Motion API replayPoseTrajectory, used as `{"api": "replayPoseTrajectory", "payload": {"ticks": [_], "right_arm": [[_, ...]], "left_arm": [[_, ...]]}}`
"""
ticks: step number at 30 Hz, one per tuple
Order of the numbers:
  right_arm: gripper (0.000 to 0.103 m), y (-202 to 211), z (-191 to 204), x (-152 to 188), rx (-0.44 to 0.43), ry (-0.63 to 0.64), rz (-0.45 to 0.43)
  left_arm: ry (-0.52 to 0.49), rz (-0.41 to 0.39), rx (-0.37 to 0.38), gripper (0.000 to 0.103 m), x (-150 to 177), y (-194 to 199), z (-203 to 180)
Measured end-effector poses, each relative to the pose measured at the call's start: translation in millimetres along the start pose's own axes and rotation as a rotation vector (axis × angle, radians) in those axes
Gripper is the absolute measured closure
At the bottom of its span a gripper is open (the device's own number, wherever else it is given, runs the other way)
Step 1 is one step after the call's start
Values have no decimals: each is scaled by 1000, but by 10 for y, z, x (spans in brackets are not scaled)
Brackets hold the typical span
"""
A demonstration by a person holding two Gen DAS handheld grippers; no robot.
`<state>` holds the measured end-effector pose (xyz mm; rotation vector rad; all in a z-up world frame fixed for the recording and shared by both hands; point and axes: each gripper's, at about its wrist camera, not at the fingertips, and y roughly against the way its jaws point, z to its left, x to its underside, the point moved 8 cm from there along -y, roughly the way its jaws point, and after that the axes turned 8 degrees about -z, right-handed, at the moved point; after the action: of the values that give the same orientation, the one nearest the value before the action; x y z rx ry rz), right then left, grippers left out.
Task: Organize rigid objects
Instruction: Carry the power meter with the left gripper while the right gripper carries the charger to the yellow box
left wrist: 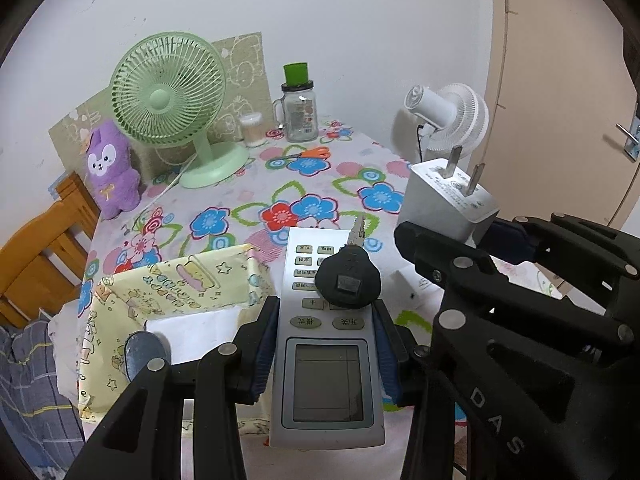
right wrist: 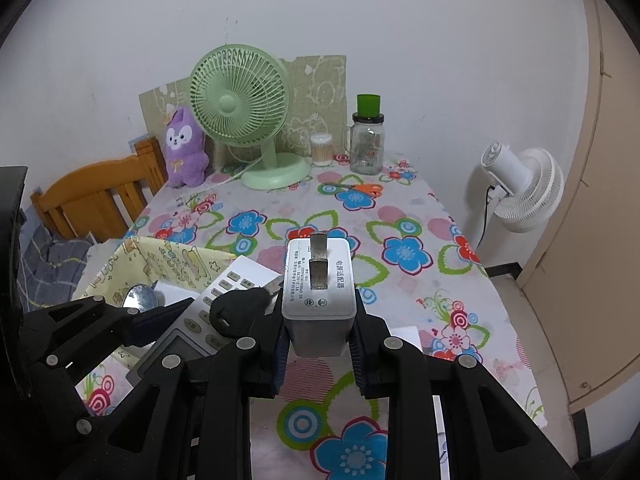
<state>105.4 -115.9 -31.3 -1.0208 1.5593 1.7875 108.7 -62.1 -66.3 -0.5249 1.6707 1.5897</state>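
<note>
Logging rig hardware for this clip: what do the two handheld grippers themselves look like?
Both the left gripper and the right gripper are matte black plastic linkage frames with round silver rivets at the joints. Their fingers carry dark blue ribbed pads. White letters "DAS" are visible on the right gripper's body in the left wrist view. No cables or sleeves show.

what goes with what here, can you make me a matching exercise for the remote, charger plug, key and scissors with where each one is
Things:
1. remote
2. charger plug
3. key
4. scissors

Places:
A. lying on the flowered tablecloth near the glass jar
B. clamped in the left hand-held gripper
C. resting on top of the remote
D. clamped in the right hand-held gripper

Pairs: 1-B, 2-D, 3-C, 4-A
</note>
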Motion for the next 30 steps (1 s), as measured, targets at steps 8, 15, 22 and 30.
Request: {"api": "replayPoseTrajectory", "payload": {"ticks": [8,15,22,30], "right_arm": [[74,-88,123,-13,29,4,22],[74,-144,218,-30,46,7,32],[74,-212,343,-5,48,10,49],[74,-258,476,-15,48,19,50]], "left_arm": [[8,8,0,58,11,-43,159],[14,9,11,58,36,-65,289],[20,9,4,58,83,-80,428],[35,14,5,58,108,-86,573]]}}
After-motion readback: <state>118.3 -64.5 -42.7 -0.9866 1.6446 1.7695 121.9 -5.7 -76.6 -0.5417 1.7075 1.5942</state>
